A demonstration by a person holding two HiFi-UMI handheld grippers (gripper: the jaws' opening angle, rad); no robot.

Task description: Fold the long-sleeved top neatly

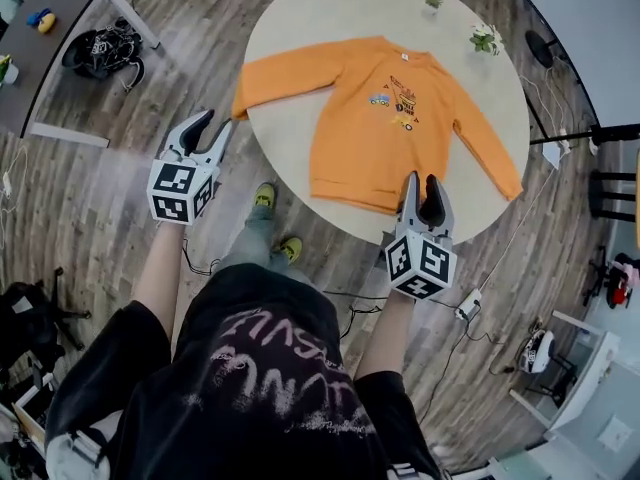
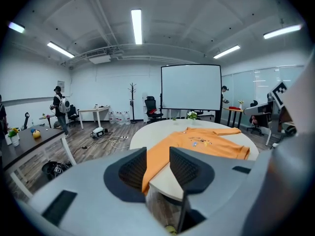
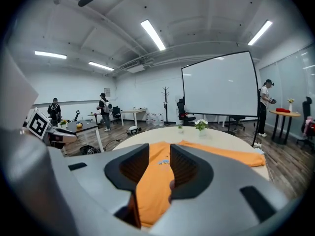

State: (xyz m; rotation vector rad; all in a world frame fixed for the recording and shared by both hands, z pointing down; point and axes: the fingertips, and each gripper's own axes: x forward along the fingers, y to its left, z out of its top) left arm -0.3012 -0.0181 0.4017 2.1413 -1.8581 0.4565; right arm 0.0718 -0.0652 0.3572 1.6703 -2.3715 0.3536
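An orange long-sleeved top (image 1: 385,118) with a small print on its chest lies spread flat on the round beige table (image 1: 300,18), both sleeves out to the sides. My left gripper (image 1: 215,124) hovers open just off the table's left edge, close to the left sleeve's cuff (image 1: 240,106), which droops over the rim. In the left gripper view the sleeve (image 2: 162,154) shows through the gap of the left gripper (image 2: 157,157), untouched. My right gripper (image 1: 421,180) is open above the top's hem at the near right. The top (image 3: 152,181) fills the gap of the right gripper (image 3: 158,154).
Two small potted plants (image 1: 433,0) (image 1: 486,38) stand at the table's far side. A black bag (image 1: 100,50) lies on the wooden floor by a desk (image 1: 50,38) at far left. A power strip (image 1: 468,306) and cables lie near the table's right.
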